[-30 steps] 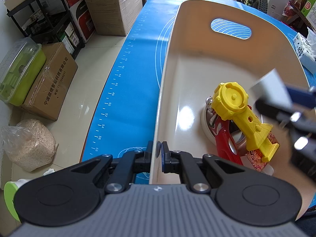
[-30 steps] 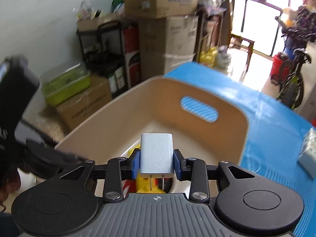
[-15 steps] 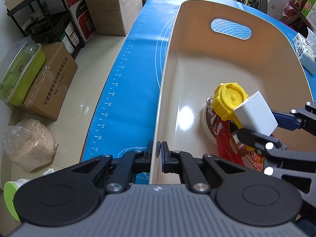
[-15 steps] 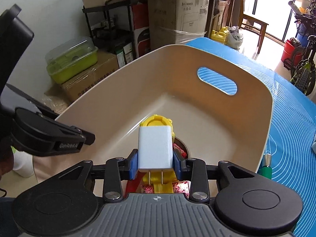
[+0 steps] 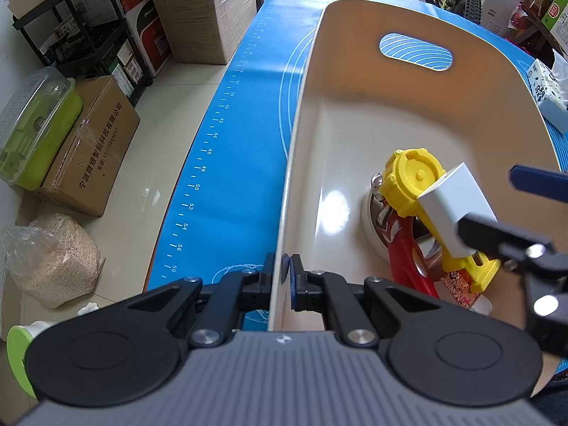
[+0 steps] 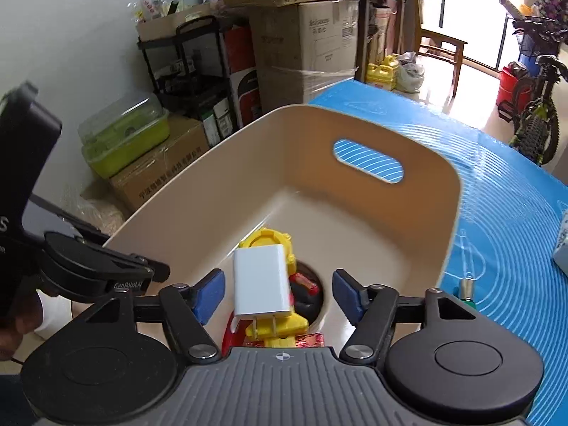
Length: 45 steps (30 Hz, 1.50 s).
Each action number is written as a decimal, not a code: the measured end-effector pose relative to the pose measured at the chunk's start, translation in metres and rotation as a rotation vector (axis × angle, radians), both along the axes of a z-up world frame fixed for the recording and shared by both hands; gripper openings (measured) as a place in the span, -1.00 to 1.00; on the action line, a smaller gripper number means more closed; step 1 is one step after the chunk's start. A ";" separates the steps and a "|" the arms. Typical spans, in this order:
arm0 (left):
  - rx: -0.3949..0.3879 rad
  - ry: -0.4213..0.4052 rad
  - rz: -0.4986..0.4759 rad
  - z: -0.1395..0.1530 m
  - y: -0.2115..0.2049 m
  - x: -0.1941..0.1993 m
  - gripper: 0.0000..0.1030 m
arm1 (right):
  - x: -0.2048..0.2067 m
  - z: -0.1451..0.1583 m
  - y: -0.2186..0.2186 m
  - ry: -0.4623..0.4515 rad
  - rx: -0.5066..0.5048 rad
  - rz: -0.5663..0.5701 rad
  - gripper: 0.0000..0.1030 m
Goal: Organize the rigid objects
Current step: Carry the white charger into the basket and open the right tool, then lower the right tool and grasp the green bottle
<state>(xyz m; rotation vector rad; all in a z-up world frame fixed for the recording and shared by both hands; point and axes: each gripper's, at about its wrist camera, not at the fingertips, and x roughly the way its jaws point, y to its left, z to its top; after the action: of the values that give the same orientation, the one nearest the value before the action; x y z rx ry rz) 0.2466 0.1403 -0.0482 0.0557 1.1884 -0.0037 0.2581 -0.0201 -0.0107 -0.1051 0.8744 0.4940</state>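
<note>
A beige bin [image 5: 355, 113] with a handle slot stands on the blue mat. My left gripper [image 5: 286, 277] is shut on the bin's near rim. Inside lie a yellow toy [image 5: 411, 181], a red toy [image 5: 404, 252] and a white round dish [image 5: 369, 227]. My right gripper [image 6: 277, 294] is open above the bin, jaws wide apart. The white charger plug [image 6: 261, 285] sits loose between them, tilted over the yellow toy [image 6: 269, 239]; it also shows in the left wrist view [image 5: 451, 209], beside the right gripper's fingers [image 5: 497, 230].
A tissue pack [image 5: 546, 92] lies on the blue mat [image 5: 248, 135] right of the bin. A small green-capped item [image 6: 467, 291] lies on the mat by the bin's right wall. Cardboard boxes [image 5: 206, 10], a shelf and a green container [image 5: 32, 127] stand on the floor at left.
My right gripper came down into the bin with the charger, then opened its jaws and let the charger go. My left gripper has kept its hold on the rim.
</note>
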 end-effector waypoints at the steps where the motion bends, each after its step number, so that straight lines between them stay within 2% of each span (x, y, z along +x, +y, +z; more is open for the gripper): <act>1: 0.000 0.000 0.000 0.000 0.000 0.000 -0.83 | 0.000 0.002 -0.003 -0.004 0.004 -0.007 0.44; 5: 0.000 0.000 -0.001 0.000 0.000 0.000 -0.83 | 0.003 0.010 -0.022 -0.014 0.033 -0.048 0.46; 13: 0.001 0.000 0.000 0.000 0.000 0.000 -0.83 | 0.012 0.038 -0.074 -0.096 0.048 -0.185 0.49; 17: 0.001 0.000 0.000 0.000 0.000 0.000 -0.83 | 0.018 0.037 -0.101 -0.119 0.045 -0.259 0.50; 21: 0.000 0.000 0.002 0.000 0.001 -0.001 -0.83 | 0.023 0.018 -0.121 -0.116 0.042 -0.325 0.50; 28: 0.001 0.000 0.002 0.001 0.001 -0.001 -0.83 | 0.032 -0.033 -0.145 -0.066 0.035 -0.416 0.50; 39: 0.002 -0.002 -0.001 0.001 0.000 -0.001 -0.83 | 0.049 -0.105 -0.146 0.023 -0.011 -0.474 0.49; 45: 0.003 -0.002 -0.002 0.001 0.000 -0.001 -0.83 | 0.049 -0.115 -0.137 -0.013 -0.037 -0.455 0.50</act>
<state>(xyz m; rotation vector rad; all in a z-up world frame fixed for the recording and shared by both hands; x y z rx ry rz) 0.2461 0.1400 -0.0472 0.0594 1.1861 -0.0036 0.3066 -0.1573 -0.1257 0.0574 0.8626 0.0516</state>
